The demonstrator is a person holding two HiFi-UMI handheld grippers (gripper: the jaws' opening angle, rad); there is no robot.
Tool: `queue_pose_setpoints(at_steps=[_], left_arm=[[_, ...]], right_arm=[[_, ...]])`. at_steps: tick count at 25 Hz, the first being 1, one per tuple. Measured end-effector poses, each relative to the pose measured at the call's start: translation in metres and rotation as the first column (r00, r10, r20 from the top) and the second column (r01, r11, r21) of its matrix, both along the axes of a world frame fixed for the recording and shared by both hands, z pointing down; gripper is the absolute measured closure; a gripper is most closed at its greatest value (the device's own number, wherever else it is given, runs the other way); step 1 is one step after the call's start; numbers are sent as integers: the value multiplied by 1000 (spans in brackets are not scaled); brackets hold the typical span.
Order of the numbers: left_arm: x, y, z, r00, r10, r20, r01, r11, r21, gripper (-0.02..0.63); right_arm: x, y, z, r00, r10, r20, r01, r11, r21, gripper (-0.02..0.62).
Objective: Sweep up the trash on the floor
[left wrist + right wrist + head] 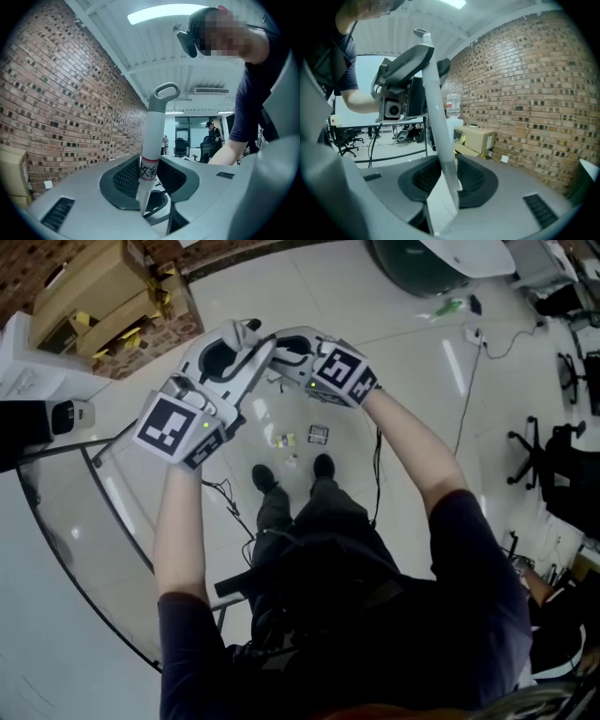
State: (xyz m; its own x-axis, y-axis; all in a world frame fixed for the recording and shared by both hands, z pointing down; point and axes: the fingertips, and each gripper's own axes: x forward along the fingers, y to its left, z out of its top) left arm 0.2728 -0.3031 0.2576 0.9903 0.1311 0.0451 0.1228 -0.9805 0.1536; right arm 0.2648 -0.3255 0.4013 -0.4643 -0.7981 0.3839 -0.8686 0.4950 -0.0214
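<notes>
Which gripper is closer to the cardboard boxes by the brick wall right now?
Left. The left gripper, shut on the looped handle, sits on the side toward the cardboard boxes. The right gripper, shut on the flat handle, is just beyond it, farther from them.

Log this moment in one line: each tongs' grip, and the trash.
left tongs: shut on white pole with grey loop end | right tongs: shut on plain white pole | small trash scraps: on pale floor

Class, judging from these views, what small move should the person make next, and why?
Probably swing the handle down toward the scraps lying just ahead of the shoes. The left gripper and right gripper both clamp it, and the scraps lie scattered, unswept.
</notes>
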Motion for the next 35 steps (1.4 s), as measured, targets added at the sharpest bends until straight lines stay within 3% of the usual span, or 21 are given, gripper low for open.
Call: queue_pose_setpoints(at_steps=[3, 9, 19, 27, 35], left_arm=[[5, -18, 19, 1000, -4, -10, 4, 1000, -16, 498], [15, -33, 52, 999, 6, 33, -7, 999, 40, 499], [31, -48, 109, 996, -18, 89, 10, 996, 86, 499], [28, -46, 158, 986, -7, 165, -3, 998, 63, 495], [23, -24, 224, 958, 31, 286, -35, 999, 9, 494]], right_arm=[[7, -18, 20, 998, 28, -49, -29, 999, -19, 471], [12, -37, 55, 993, 27, -112, -33, 998, -56, 479], [21, -59, 109, 972, 207, -113, -212, 976, -37, 491], [14, -57, 158, 970, 189, -150, -207, 972, -114, 491], [13, -28, 224, 963, 162, -216, -212, 950, -231, 491]])
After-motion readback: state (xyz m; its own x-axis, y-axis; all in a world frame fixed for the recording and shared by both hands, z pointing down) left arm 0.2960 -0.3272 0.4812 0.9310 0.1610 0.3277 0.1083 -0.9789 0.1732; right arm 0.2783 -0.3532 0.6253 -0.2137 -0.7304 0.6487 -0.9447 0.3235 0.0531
